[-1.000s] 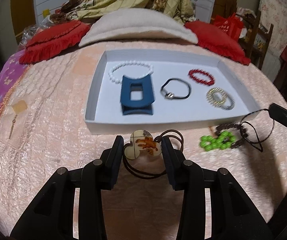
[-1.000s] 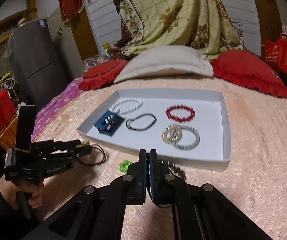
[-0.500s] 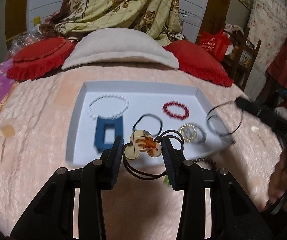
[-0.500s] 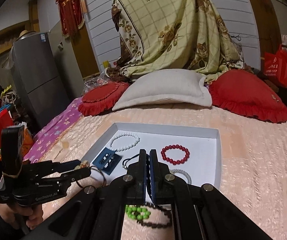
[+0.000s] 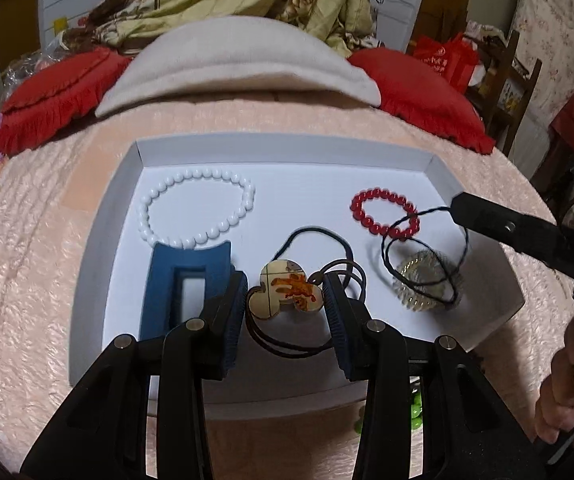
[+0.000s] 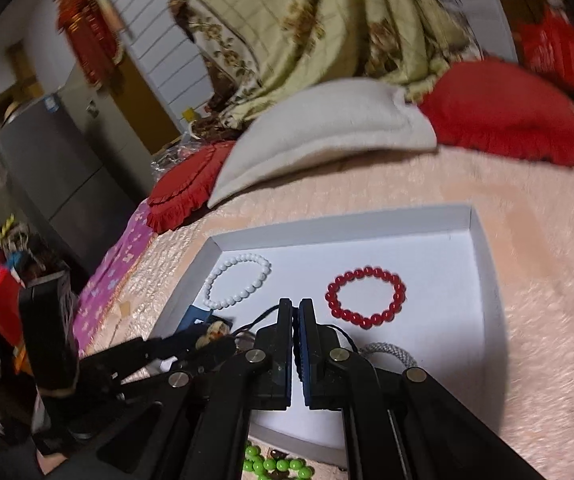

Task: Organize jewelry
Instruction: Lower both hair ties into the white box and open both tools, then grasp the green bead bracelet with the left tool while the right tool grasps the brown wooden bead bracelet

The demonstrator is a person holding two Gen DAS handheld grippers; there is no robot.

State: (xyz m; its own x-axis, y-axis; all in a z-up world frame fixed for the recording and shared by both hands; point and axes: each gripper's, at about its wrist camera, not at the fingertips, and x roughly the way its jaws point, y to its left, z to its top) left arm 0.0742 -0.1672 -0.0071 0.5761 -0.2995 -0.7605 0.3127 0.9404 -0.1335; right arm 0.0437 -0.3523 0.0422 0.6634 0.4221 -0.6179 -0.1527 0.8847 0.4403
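Observation:
My left gripper [image 5: 285,294] is shut on a cream pendant with an orange figure [image 5: 286,292]; its brown cord loops hang below, above the white tray [image 5: 99,216]. My right gripper [image 6: 297,312] is shut on a thin black cord bracelet [image 5: 423,256], which dangles over the tray's right side; it also shows in the left wrist view [image 5: 503,228]. In the tray lie a white bead bracelet [image 5: 197,212], a red bead bracelet [image 5: 385,216], a blue clip [image 5: 185,288], a black cord [image 5: 319,240] and coiled wire bracelets [image 5: 423,284].
The tray sits on a pink bedspread [image 5: 35,264]. A green bead bracelet [image 6: 275,464] lies on the bed before the tray's near edge. A beige pillow [image 5: 231,64] and red cushions [image 5: 419,92] lie behind. A grey fridge [image 6: 55,176] stands far left.
Both grippers have lifted their pieces off the bedspread and moved forward over the tray. The green bracelet stays on the bed, now below the tray's near edge.

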